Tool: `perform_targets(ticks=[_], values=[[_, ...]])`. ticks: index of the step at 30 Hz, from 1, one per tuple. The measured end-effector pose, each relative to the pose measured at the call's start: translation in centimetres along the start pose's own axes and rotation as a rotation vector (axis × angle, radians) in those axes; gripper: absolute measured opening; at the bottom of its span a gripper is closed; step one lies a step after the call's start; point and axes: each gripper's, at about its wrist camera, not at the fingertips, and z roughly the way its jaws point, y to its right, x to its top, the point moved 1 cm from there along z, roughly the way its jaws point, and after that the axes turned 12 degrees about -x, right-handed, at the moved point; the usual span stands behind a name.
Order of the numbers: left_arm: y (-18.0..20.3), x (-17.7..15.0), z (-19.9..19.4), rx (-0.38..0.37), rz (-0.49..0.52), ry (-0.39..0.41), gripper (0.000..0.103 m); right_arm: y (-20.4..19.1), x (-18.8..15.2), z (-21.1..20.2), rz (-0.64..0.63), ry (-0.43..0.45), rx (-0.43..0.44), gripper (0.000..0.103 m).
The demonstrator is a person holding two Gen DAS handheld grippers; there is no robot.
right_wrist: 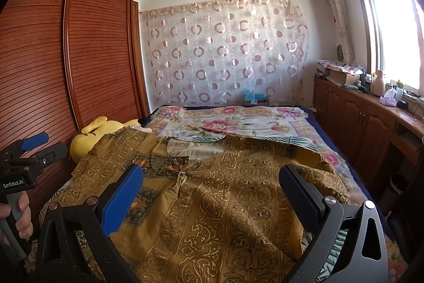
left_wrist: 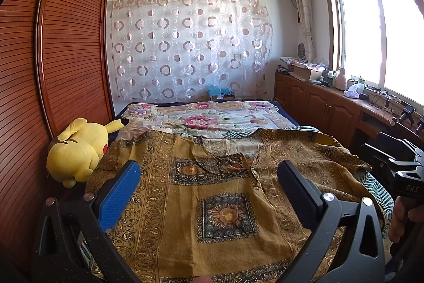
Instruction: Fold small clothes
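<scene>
A mustard-brown patterned garment (left_wrist: 212, 192) with sunflower squares lies spread flat on the bed, neckline away from me; it also shows in the right wrist view (right_wrist: 228, 192). My left gripper (left_wrist: 209, 177) is open and empty, hovering above the garment's left half. My right gripper (right_wrist: 212, 182) is open and empty above the garment's right half. The right gripper's body shows at the right edge of the left wrist view (left_wrist: 397, 166), and the left gripper's body at the left edge of the right wrist view (right_wrist: 29, 161).
A yellow plush toy (left_wrist: 79, 150) lies at the bed's left edge against the wooden wardrobe (left_wrist: 53, 70). A floral quilt (left_wrist: 212, 118) covers the far bed. Wooden cabinets (left_wrist: 331, 102) with clutter run along the right under the window.
</scene>
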Motion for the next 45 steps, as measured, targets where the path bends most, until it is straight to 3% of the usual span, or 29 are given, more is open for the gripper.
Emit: perform_targets(ticks=[35, 45], values=[[0.2, 0.6, -0.4, -0.002, 0.007, 0.001, 0.103, 0.1, 0.1, 0.1, 0.010, -0.001, 0.011, 0.102], [-1.7, -0.9, 1.5, 0.011, -0.017, -0.067, 0.103, -0.5, -0.2, 1.6, -0.010, -0.041, 0.064, 0.102]])
